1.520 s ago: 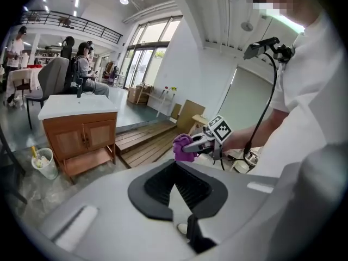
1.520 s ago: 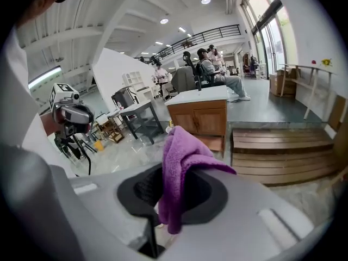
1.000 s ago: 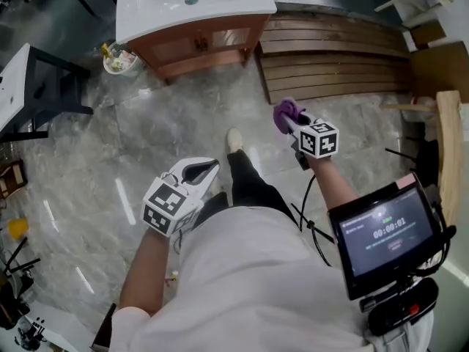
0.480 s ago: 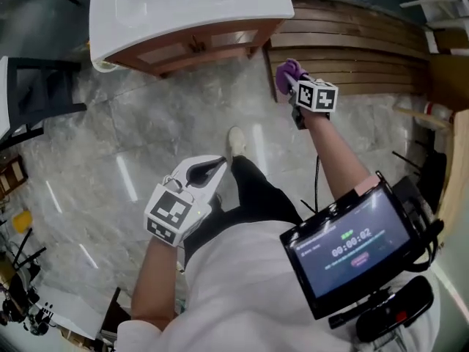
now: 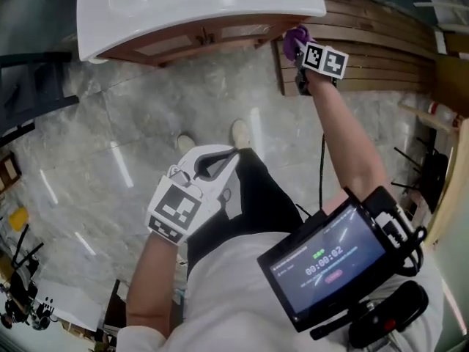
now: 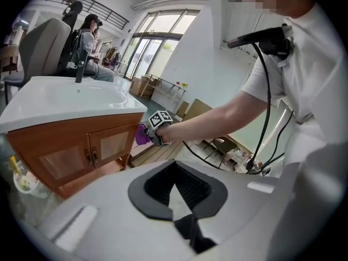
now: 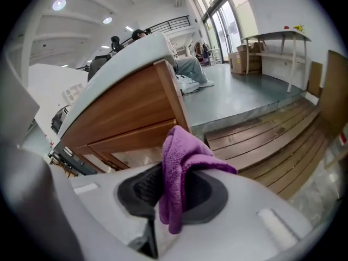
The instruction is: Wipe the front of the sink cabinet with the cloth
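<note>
The sink cabinet [image 5: 192, 41] has a white basin top and a brown wooden front with two doors [image 6: 81, 154]; it stands at the top of the head view. My right gripper [image 5: 299, 48] is shut on a purple cloth [image 5: 292, 38], held at the cabinet's right front corner. In the right gripper view the cloth [image 7: 182, 167] hangs folded between the jaws, and the cabinet's wooden corner [image 7: 136, 110] is close ahead. I cannot tell whether the cloth touches the wood. My left gripper [image 5: 214, 161] is shut and holds nothing, low by the person's thigh.
A slatted wooden platform [image 5: 366, 35] lies right of the cabinet. A dark table frame [image 5: 33, 94] stands at the left on the marble floor [image 5: 110, 138]. A screen [image 5: 322, 259] hangs at the person's chest. A small pail [image 6: 22, 178] sits by the cabinet's left foot.
The person has stepped toward the cabinet. My right gripper has carried the cloth forward up to the cabinet's right front corner. The left gripper has stayed by the thigh.
</note>
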Motion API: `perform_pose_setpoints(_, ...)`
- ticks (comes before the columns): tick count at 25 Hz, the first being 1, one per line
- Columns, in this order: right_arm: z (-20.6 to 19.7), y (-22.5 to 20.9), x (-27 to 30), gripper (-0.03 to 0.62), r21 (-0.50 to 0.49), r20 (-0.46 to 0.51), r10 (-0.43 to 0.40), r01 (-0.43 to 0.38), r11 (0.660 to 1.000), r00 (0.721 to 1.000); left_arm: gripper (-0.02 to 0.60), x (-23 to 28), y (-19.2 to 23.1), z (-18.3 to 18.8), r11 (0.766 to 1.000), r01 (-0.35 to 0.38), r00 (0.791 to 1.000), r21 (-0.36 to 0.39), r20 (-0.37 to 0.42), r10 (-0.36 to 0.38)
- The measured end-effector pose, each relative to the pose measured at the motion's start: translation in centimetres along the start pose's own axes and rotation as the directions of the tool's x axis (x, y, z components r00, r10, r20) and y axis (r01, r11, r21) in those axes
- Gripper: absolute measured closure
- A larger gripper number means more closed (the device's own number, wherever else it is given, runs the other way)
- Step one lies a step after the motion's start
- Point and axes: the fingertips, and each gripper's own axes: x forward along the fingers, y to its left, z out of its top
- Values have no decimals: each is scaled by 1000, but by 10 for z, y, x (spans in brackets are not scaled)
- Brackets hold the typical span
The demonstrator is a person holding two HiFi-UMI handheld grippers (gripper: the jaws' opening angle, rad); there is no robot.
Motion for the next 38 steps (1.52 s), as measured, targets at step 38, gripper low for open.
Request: perform_pose_setpoints(38, -50, 324, 83, 522, -376, -142, 157, -200, 905, 977, 577, -160, 77, -71, 995, -39, 995, -90, 88, 47)
